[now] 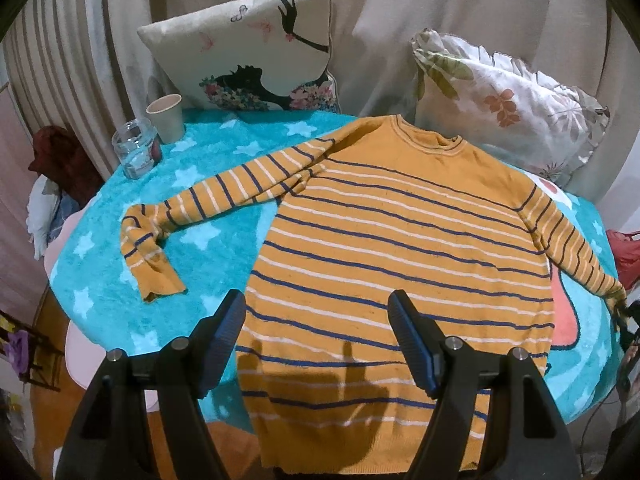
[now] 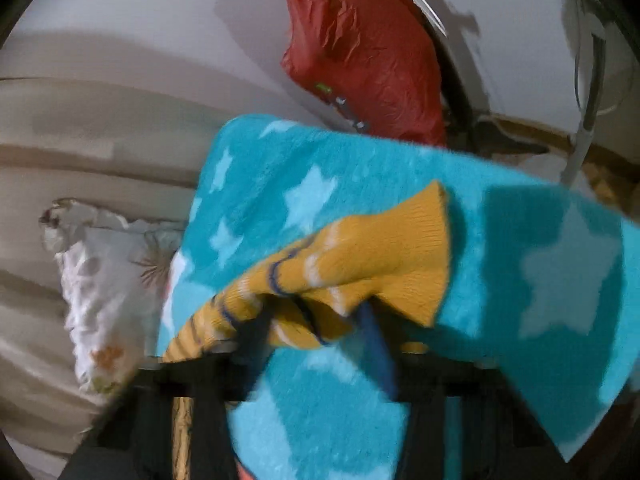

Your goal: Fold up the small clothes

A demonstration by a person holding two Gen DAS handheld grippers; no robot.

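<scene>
Right wrist view: right gripper [image 2: 320, 320] jaws pinch the mustard striped knit sweater's [image 1: 400, 240] cuff [image 2: 384, 256]; left gripper [image 1: 318, 340] gapes empty. Carry the sleeve across flat.

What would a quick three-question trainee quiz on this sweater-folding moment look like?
1. True or false: the left gripper grips the sweater.
2. What does the right gripper pinch? A) sleeve cuff B) paper cup C) glass jar
3. Fill in: the sweater lies on a turquoise blanket printed with ____.

Key: 1 false, its jaws stand open above it; 2 A; 3 stars.
</scene>
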